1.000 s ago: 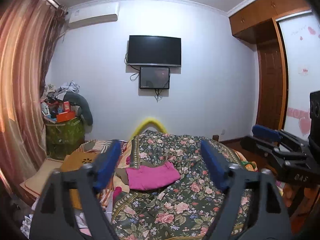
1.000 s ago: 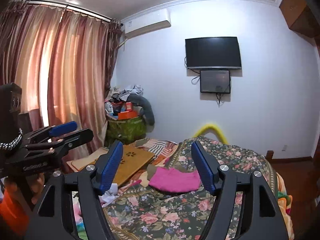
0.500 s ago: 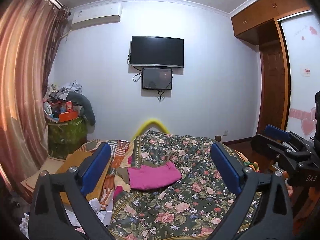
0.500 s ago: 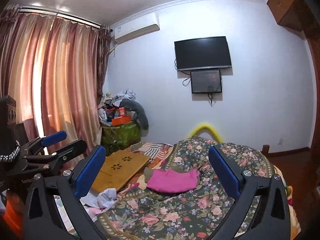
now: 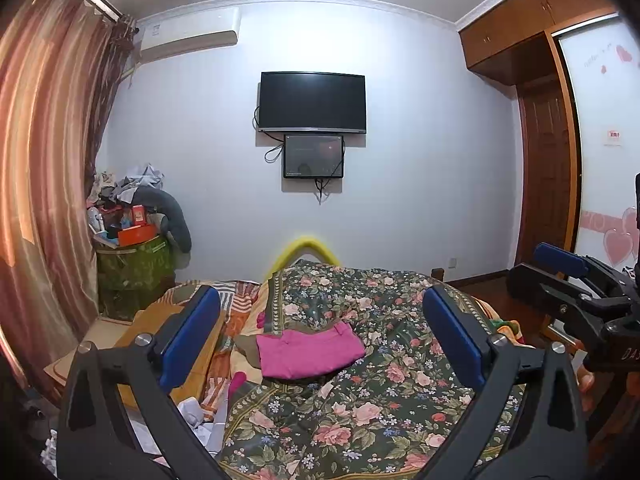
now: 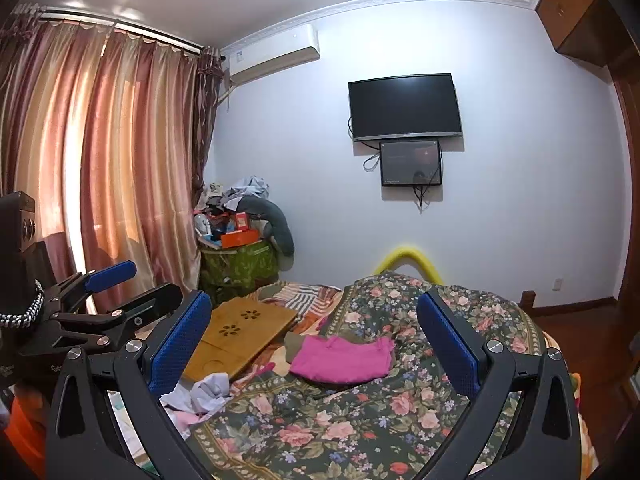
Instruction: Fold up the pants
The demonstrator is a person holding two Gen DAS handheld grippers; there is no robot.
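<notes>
Left gripper (image 5: 320,340) and right gripper (image 6: 314,340): jaws wide apart, empty, above floral bedspread (image 5: 380,400). Beyond them, folded pink pants (image 5: 308,350) lie on bedspread, beside wooden lap tray (image 6: 240,336). TV (image 5: 312,102) on far wall.

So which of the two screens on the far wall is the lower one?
The small monitor, hung directly beneath the wide black TV. It is narrower, with cables dangling beside and below it.
</notes>
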